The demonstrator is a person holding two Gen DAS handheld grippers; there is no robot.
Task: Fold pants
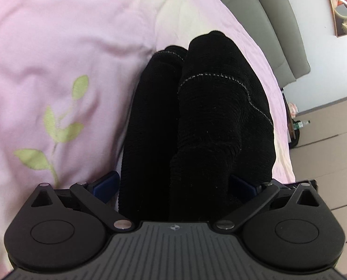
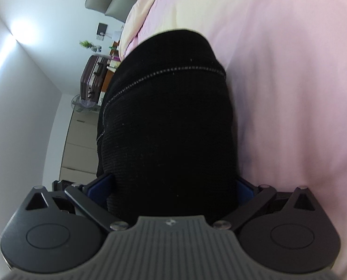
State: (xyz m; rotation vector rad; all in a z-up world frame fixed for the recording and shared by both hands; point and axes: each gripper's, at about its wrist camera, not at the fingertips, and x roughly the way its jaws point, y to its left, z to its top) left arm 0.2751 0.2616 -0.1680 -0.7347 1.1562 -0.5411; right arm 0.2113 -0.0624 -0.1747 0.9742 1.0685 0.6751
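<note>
Black knit pants (image 1: 220, 116) with pale stitching lie bunched in thick folds on a pink bedsheet (image 1: 56, 46). My left gripper (image 1: 173, 184) stands wide, its blue fingers (image 1: 105, 184) spread to either side of the bundle, whose near end fills the gap between them. In the right wrist view the same black pants (image 2: 168, 116) rise as one dark mound on the sheet (image 2: 290, 70). My right gripper (image 2: 173, 184) is spread just as wide, a blue finger (image 2: 101, 186) on each flank of the fabric. The fingertips are hidden by the cloth.
Green leaf embroidery (image 1: 56, 128) marks the sheet. A grey headboard (image 1: 267, 23) and a wall picture (image 1: 344, 4) sit beyond the bed, with pale floor (image 1: 325, 151) off its edge. A maroon suitcase (image 2: 93, 77), a fan (image 2: 82, 103) and a potted plant (image 2: 86, 44) stand by the wall.
</note>
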